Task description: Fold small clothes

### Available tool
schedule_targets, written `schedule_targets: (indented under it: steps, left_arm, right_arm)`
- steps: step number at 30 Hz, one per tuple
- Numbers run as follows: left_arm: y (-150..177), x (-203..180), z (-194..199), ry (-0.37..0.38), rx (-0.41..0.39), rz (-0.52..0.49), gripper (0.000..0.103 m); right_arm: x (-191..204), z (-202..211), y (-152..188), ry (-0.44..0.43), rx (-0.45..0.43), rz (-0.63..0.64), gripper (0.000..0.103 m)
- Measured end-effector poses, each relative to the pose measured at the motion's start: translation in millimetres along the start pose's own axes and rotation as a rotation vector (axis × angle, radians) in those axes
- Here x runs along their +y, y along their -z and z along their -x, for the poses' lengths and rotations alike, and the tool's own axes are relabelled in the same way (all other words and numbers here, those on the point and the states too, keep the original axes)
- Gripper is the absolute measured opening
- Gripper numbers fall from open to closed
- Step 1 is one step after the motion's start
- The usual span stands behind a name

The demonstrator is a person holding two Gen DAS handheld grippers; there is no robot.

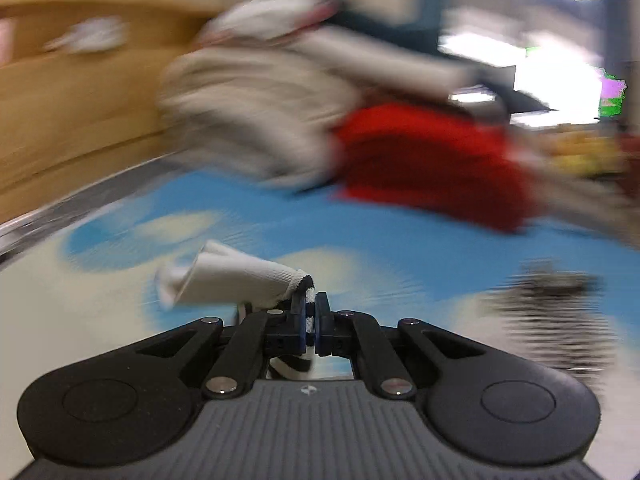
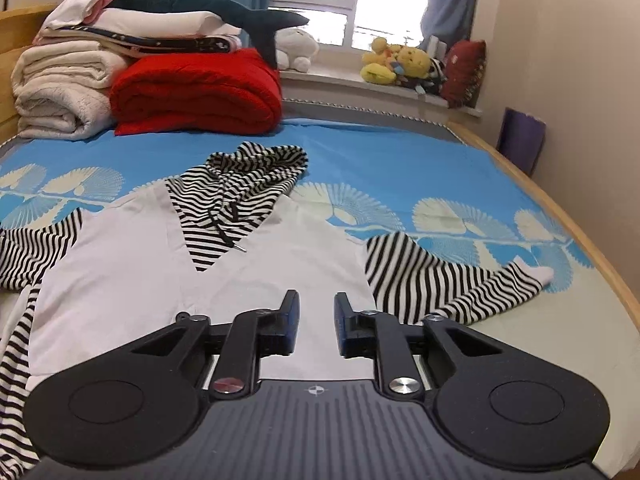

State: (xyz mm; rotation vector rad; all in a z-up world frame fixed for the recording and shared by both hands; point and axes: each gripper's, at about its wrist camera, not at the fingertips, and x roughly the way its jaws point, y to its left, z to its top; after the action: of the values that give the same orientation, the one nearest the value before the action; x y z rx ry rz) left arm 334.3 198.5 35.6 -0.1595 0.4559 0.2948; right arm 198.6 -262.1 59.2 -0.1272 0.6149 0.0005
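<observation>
My left gripper [image 1: 311,316] pinches the hoodie's cuff [image 1: 224,280].
My right gripper [image 2: 316,322] hangs narrowly parted, empty, over the hoodie [image 2: 160,272] on the bed [image 2: 400,160].

The hoodie [image 2: 200,272] is showing a white body with black-and-white striped hood and sleeves. The cuff [image 1: 224,278] is showing white. The sheet [image 2: 380,160] is showing blue with cream fan shapes. The blanket [image 2: 196,92] is glowing red beside cream towels [image 2: 60,88]. The shark [image 2: 208,4] is looking teal, the toys [image 2: 396,64] yellow.
</observation>
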Motion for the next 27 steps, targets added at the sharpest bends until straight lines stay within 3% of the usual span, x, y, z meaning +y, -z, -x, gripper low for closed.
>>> schedule_targets:
  steps: [3,5,6,7,9,12,14,16,22,24,27]
  left_arm:
    - [1,-74,29,0.330,0.054,-0.005,0.004]
    - [7,-119,34,0.613,0.188,-0.016,0.014]
    - [9,-134,36,0.705,0.231,-0.037,0.023]
    - [9,-142,39,0.721,0.225,-0.046,0.024]
    - [3,-138,33,0.625,0.206,-0.011,0.027]
    - [-3,-104,4,0.438,0.268,0.097,0.027]
    - [-2,-87,-12,0.290,0.295,0.083,0.027]
    - [-3,-79,-23,0.205,0.309,0.047,0.027]
    - [-6,-62,-27,0.157,0.330,0.060,0.027]
    - [-4,-66,-26,0.140,0.337,0.056,0.027]
    - [-7,-58,-32,0.122,0.358,0.073,0.027]
  right_arm:
    - [-6,1,1,0.005,0.014,-0.041,0.019]
    - [-9,-1,3,0.003,0.032,-0.063,0.019]
    - [-10,-2,5,0.002,0.038,-0.069,0.021]
    - [-11,-3,6,0.001,0.047,-0.075,0.022]
    - [-15,-6,7,-0.004,0.061,-0.098,0.026]
    - [-24,-17,5,-0.033,0.084,-0.174,0.026]
    - [-32,-28,1,-0.061,0.098,-0.240,0.026]
    - [-36,-46,-5,-0.093,0.118,-0.319,0.026]
    - [-32,-128,-15,-0.208,0.224,-0.562,0.031]
    - [-26,-155,-9,-0.190,0.268,-0.596,0.042]
    - [-22,-187,0,-0.137,0.345,-0.704,0.045]
